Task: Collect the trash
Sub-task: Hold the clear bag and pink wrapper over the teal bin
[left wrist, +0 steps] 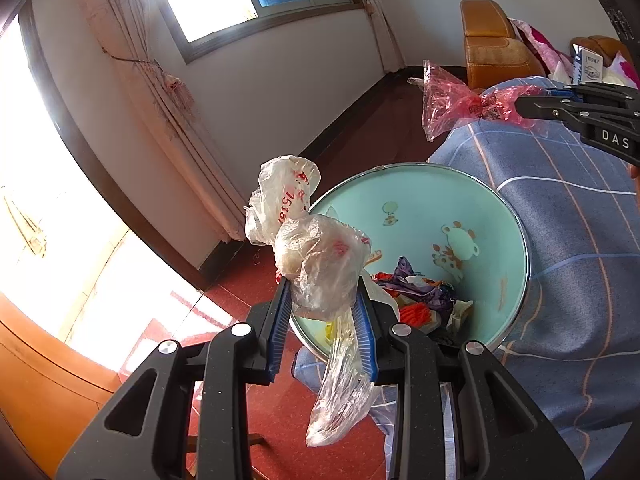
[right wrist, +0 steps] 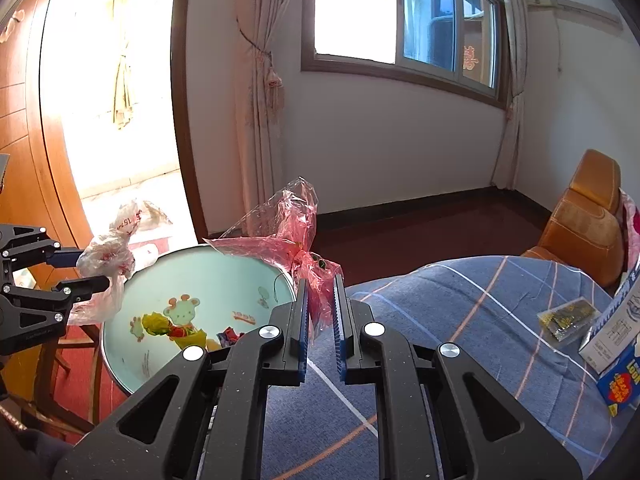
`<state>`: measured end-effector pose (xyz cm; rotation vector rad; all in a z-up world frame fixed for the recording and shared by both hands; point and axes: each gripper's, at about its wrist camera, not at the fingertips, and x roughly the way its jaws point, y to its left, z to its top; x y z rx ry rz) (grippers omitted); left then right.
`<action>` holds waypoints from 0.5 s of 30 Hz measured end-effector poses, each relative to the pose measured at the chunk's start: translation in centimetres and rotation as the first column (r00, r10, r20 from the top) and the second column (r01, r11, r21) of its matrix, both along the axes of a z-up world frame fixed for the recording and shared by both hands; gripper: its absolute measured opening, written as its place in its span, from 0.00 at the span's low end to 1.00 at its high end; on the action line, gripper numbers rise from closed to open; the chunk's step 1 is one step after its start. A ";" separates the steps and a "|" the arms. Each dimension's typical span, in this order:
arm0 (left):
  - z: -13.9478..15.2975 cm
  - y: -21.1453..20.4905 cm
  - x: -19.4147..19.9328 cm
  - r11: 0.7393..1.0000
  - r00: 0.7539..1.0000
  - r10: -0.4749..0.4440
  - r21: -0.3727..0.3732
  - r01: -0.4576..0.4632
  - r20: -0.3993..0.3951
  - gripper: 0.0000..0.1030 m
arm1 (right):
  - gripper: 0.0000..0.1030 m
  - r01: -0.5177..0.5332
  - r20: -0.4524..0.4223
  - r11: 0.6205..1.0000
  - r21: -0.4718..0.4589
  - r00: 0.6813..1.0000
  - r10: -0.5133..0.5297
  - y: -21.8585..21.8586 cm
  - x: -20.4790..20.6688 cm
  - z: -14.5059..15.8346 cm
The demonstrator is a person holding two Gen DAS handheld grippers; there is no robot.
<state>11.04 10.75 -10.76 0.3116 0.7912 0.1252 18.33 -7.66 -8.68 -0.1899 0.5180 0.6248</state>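
Left gripper (left wrist: 324,300): fingers clamped mid-width on a crumpled clear plastic bag (left wrist: 316,256) with red print, bag's long axis running up-and-down through the fingers, tail dangling below. Sits right at the near rim of the pale green bin (left wrist: 516,240), bag overhanging the opening. Probably just a release away from dropping in.

Right gripper (right wrist: 320,300): fingers nearly closed, pinching a pink film wrapper (right wrist: 288,240). Wrapper fans up and left from the fingertips, toward the bin; most of it over the rim, fingers themselves above the blue plaid bedcover (right wrist: 460,320) just beside it. Needs a short reach left before letting go, so left hand is the closer of the two.

View differences: left wrist shows bin contents best, a heap of purple, orange and white scraps at the bottom. Right wrist alone shows what's left on the bed: a small clear packet (right wrist: 566,318) and a blue-white carton (right wrist: 616,340), well apart from the bin.
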 end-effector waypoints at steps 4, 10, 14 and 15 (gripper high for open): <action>0.1 -0.1 0.0 1.000 1.000 -0.004 0.016 0.004 0.006 0.29 | 0.11 -0.004 0.000 1.000 -0.007 1.000 0.004 0.3 0.0 -0.2; 0.1 -0.3 -0.2 1.000 1.000 -0.002 0.027 0.001 0.012 0.29 | 0.11 -0.021 0.008 1.000 -0.018 1.000 0.021 0.9 -0.3 -0.2; 0.1 -0.4 -0.2 0.999 1.000 -0.004 0.039 0.003 0.015 0.29 | 0.11 -0.032 0.014 0.999 -0.029 0.999 0.032 1.1 -0.5 -0.4; 0.1 -0.4 -0.3 0.999 1.000 -0.005 0.041 0.004 0.016 0.29 | 0.11 -0.034 0.014 0.999 -0.030 0.999 0.034 1.2 -0.5 -0.4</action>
